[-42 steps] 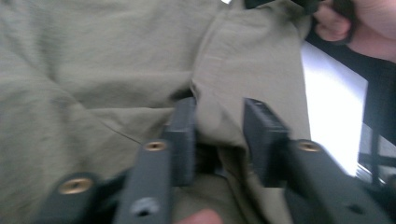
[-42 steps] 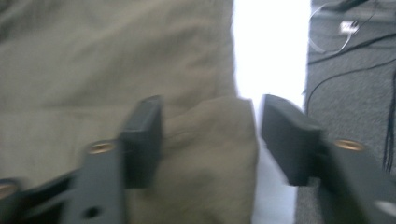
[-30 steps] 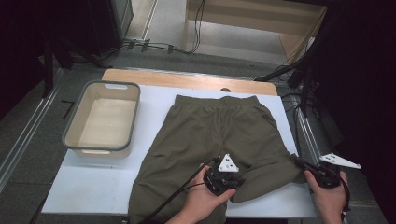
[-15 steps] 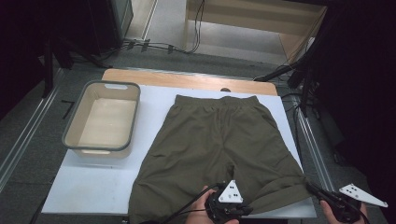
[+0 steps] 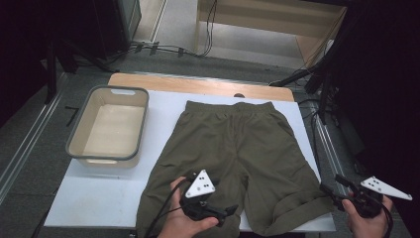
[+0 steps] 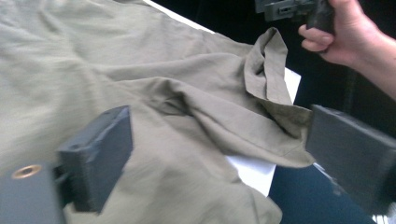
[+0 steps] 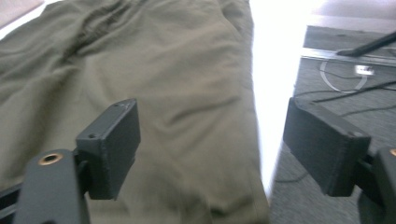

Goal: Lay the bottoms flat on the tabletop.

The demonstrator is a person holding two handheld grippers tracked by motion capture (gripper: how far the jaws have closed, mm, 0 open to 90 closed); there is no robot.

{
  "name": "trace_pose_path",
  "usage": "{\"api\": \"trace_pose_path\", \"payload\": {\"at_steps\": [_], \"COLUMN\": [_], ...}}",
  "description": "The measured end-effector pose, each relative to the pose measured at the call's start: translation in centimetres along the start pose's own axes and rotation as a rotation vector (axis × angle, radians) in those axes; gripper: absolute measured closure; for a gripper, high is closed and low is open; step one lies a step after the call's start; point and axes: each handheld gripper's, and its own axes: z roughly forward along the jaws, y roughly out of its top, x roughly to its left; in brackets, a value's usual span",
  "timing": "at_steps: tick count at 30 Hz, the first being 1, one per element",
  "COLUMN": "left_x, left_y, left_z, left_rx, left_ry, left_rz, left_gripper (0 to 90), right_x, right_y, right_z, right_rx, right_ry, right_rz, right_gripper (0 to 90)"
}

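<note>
The olive shorts [image 5: 237, 158] lie flat on the white counter [image 5: 99, 198], waistband at the far edge and both leg hems toward the person, so their long axis runs straight away from the two hands. The left claw [image 5: 225, 212] hovers over the near hem of the left leg, close to the crotch, and its jaws have just been opening; in the left gripper view they stand wide apart with cloth lying below and between them but nothing pinched. The right claw [image 5: 329, 191] sits off the counter's near right corner, just beside the rumpled hem of the right leg [image 5: 302, 203], and its jaws too have just been opening, with nothing held (in the right gripper view the shorts [image 7: 154, 93] lie ahead and toward one side, with floor and cables toward the other). So the fabric lies forward of both claws, and the left one is the nearer to it, being right over the cloth, while the right one would have to come inward to reach that folded-up hem. Well apart on the far left of the counter stands a grey-rimmed tub [image 5: 111, 126], and I can see nothing in it, only its pale bottom.
</note>
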Motion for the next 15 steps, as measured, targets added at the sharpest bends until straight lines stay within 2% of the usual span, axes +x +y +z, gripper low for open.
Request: {"api": "trace_pose_path", "payload": {"at_steps": [4,8,9,11,15], "left_x": [1.6,3.1,3.4,4.2,5.7], "left_y": [0.1,0.0,-0.2,-0.5,-1.7], "left_z": [-1.8,-3.3,-3.6,-4.2,-5.0], "left_rx": [-0.019,-0.037,-0.040,-0.035,-0.031], "left_ry": [0.029,0.052,0.059,0.075,0.101], "left_rz": [-0.005,-0.011,-0.013,-0.016,-0.019], "left_gripper": [1.3,0.0,0.0,0.0,0.0], "right_x": [-0.3,-0.7,-0.9,-1.3,-2.0], "right_y": [1.8,4.2,4.7,5.9,7.9], "right_z": [2.3,4.8,5.4,6.6,9.2], "right_rx": [0.019,0.049,0.049,0.047,0.067], "right_ry": [0.020,0.014,0.025,0.036,0.022], "right_rz": [-0.020,-0.069,-0.072,-0.058,-0.037], "right_gripper": [11.7,8.5,8.4,8.4,10.1]}}
